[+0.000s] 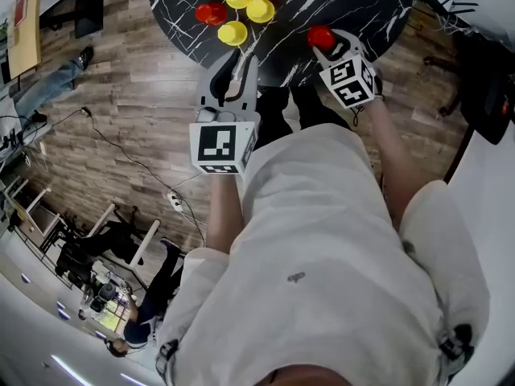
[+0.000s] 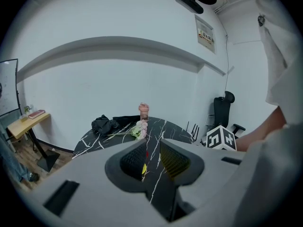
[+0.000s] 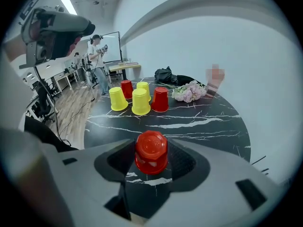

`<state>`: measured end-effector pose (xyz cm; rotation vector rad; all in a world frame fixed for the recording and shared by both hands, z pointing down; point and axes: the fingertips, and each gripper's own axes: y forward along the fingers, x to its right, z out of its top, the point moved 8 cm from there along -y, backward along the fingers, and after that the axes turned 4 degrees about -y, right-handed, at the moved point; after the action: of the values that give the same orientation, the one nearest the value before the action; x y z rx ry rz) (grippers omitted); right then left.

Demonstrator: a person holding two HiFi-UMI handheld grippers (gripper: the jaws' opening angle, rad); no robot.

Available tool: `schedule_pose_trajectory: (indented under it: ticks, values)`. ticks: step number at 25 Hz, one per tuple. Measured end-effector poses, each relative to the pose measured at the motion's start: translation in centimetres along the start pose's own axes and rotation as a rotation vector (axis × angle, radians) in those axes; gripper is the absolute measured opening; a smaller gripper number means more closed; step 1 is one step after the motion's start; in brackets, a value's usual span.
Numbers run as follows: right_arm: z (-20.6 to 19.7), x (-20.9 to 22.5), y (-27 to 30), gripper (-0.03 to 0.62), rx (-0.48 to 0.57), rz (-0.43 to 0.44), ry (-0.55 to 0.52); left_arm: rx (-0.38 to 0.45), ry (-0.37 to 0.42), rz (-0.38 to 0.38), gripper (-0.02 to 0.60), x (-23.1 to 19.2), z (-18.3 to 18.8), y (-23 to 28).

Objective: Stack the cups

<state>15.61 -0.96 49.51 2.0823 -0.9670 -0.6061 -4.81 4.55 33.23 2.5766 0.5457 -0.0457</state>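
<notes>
Red cup [image 3: 151, 152] clamped upside down in right gripper [image 3: 152, 150]; left gripper [image 2: 152, 148] narrowly apart, empty, near black marbled surface [image 3: 199, 122].

We log an upside-down red cup [image 3: 151, 152] between the jaws of the right gripper [image 3: 152, 161], with a pad against each side. Black veined counter [image 3: 213, 126] below. Beyond the jaws, slightly left: a cup cluster [image 3: 140, 100], three yellow and two red, all inverted. Pink flowers [image 3: 189, 91] lie beyond the jaws, to the right.
</notes>
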Motion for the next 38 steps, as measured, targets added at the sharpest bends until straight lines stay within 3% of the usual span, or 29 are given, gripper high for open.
schedule_pose_trajectory:
  ticks: [22,32,38]
  values:
    - [0.4,0.5,-1.6,0.230,0.028,-0.021,0.066,-0.029,0.025,-0.003,0.077,-1.0,-0.9,1.7]
    - [2.2,0.1,-5.0,0.227,0.122,-0.031,0.121,-0.116,0.085,-0.019,0.100,-1.3,-2.4,5.4]
    - [2.4,0.2,-6.7,0.225,0.155,-0.061,0.161,-0.210,0.060,0.037,0.118,-1.8,-3.9,8.0]
